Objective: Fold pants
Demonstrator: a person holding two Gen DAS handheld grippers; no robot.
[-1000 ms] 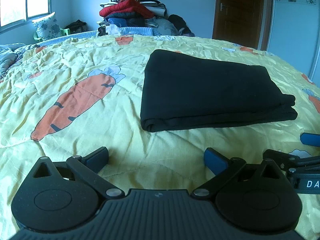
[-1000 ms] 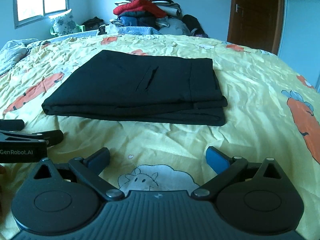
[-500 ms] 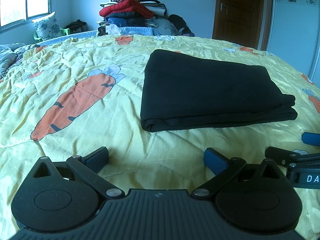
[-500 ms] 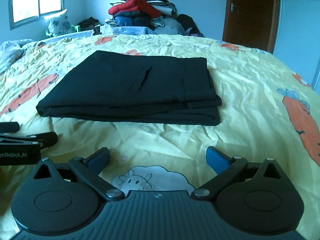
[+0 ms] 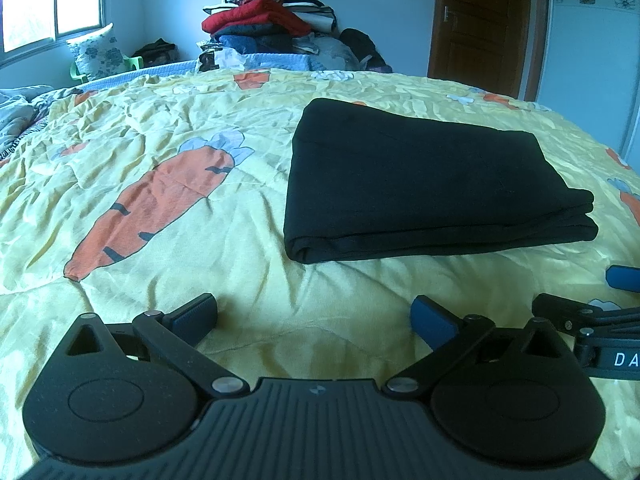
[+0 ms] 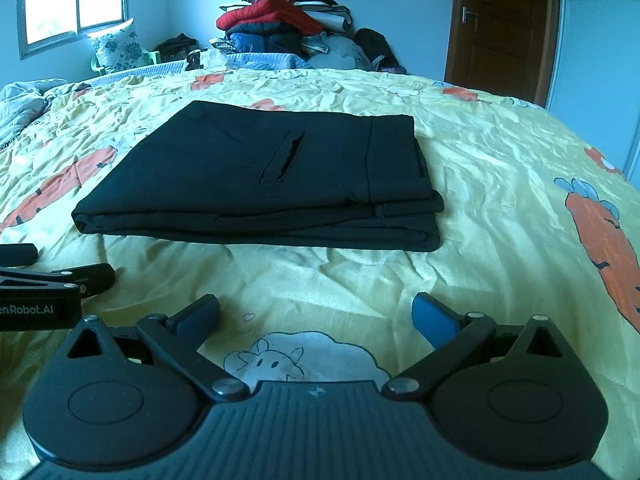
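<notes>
Now: one folded pants (image 5: 424,184) on bed (image 5: 160,140); left claw (image 5: 314,316) and right claw (image 6: 316,314) both agape, empty, short of near edge.

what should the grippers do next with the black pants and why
Probably just back both off and stop. The black pants already lie in a flat, stacked rectangle on the yellow bedspread, edges roughly aligned. The left gripper and right gripper are open, empty and short of the cloth, so another fold looks unnecessary.
</notes>
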